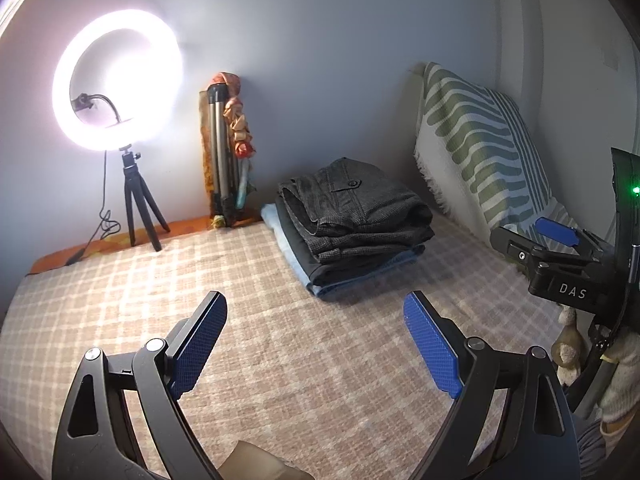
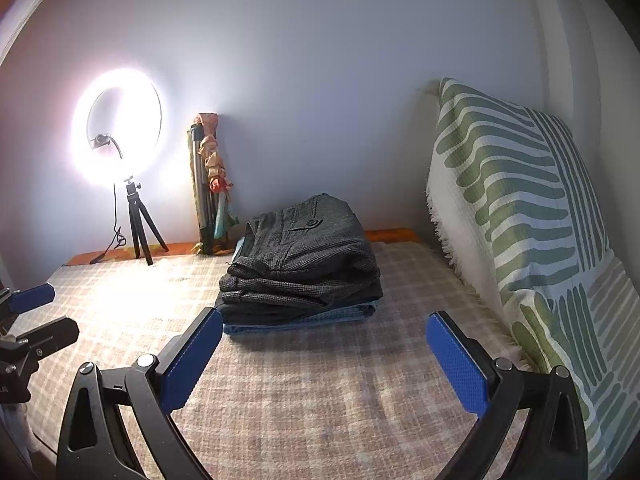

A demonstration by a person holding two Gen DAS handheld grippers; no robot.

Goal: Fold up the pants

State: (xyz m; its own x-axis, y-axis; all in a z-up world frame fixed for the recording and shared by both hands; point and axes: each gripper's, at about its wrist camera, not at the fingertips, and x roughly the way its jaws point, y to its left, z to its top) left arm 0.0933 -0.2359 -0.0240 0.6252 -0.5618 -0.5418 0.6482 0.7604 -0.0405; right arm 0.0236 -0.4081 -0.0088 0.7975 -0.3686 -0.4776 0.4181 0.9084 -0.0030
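A stack of folded pants lies on the checked bed cover (image 1: 280, 344), near the back wall. The top pair is dark grey check (image 1: 360, 204), with light blue jeans (image 1: 320, 284) at the bottom. The stack also shows in the right wrist view (image 2: 304, 264). My left gripper (image 1: 316, 316) is open and empty, held above the cover in front of the stack. My right gripper (image 2: 328, 340) is open and empty, just in front of the stack. The right gripper's body shows at the right edge of the left wrist view (image 1: 560, 256).
A lit ring light on a small black tripod (image 1: 118, 92) stands at the back left. A folded tripod wrapped in cloth (image 1: 228, 152) leans on the wall. A green-and-white patterned throw (image 2: 520, 220) covers the headboard at the right.
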